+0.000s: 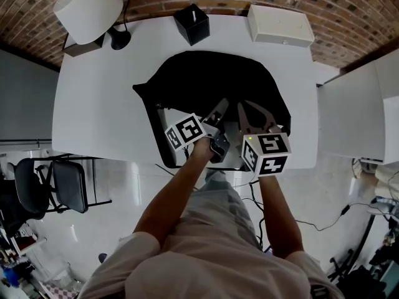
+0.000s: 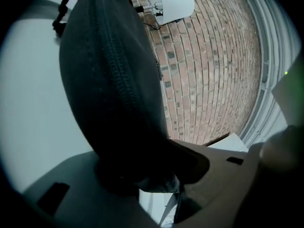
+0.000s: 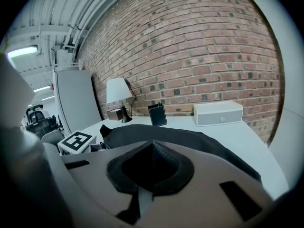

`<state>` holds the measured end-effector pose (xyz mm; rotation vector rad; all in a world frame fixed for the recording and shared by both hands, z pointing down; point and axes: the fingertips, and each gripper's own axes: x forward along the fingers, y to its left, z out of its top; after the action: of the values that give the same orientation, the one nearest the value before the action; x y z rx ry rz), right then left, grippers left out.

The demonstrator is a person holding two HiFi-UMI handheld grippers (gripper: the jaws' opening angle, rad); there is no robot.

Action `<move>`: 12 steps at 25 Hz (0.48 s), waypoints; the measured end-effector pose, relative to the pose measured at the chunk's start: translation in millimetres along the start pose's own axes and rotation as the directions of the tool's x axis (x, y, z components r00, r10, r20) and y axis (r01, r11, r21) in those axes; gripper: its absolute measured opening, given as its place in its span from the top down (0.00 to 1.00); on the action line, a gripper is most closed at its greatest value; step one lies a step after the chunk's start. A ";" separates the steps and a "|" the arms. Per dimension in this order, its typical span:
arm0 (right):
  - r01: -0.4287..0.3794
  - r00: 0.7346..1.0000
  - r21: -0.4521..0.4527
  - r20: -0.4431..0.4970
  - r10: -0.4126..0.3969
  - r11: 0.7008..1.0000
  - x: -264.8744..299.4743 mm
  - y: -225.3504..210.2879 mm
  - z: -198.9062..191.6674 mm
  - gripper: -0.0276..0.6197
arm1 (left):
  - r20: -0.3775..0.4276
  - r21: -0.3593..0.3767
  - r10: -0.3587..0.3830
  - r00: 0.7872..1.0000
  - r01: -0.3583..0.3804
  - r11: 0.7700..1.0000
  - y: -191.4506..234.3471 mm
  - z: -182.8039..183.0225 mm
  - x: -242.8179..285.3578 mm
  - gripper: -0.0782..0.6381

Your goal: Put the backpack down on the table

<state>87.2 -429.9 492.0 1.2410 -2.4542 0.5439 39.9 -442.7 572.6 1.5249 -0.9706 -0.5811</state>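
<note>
The black backpack [image 1: 212, 86] lies flat on the white table [image 1: 100, 104], near its front edge. My left gripper [image 1: 218, 114] reaches over that edge to the bag's near side. In the left gripper view the zipped bulk of the backpack [image 2: 109, 80] fills the space between the wide-spread jaws of the left gripper [image 2: 156, 175], which do not visibly press on it. Beside it, my right gripper [image 1: 252, 116] also rests at the bag's near side. In the right gripper view the right gripper [image 3: 151, 167] pinches a fold of the backpack [image 3: 190, 139].
A white lamp [image 1: 87, 8], a black box [image 1: 191, 23] and a white speaker-like box [image 1: 280, 25] stand along the table's far edge by the brick wall. A second table [image 1: 355, 111] adjoins at the right. A black chair [image 1: 59, 182] stands on the floor at the left.
</note>
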 end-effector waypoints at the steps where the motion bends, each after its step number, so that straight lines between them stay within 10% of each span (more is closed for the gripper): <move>1: 0.000 1.000 0.000 -0.001 0.000 1.000 0.1 1.5 -0.6 0.95 | -0.004 0.000 0.003 1.000 -0.003 1.000 1.4 -0.6 -2.6 0.65; 12: 0.012 1.000 0.019 0.018 -0.012 1.000 1.2 33.3 -6.8 0.95 | -0.052 0.054 0.014 0.999 -0.011 0.998 8.9 3.6 -39.8 0.65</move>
<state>60.2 -409.2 492.4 1.2726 -2.4607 0.5561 13.6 -411.4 574.2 1.5731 -0.9616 -0.5067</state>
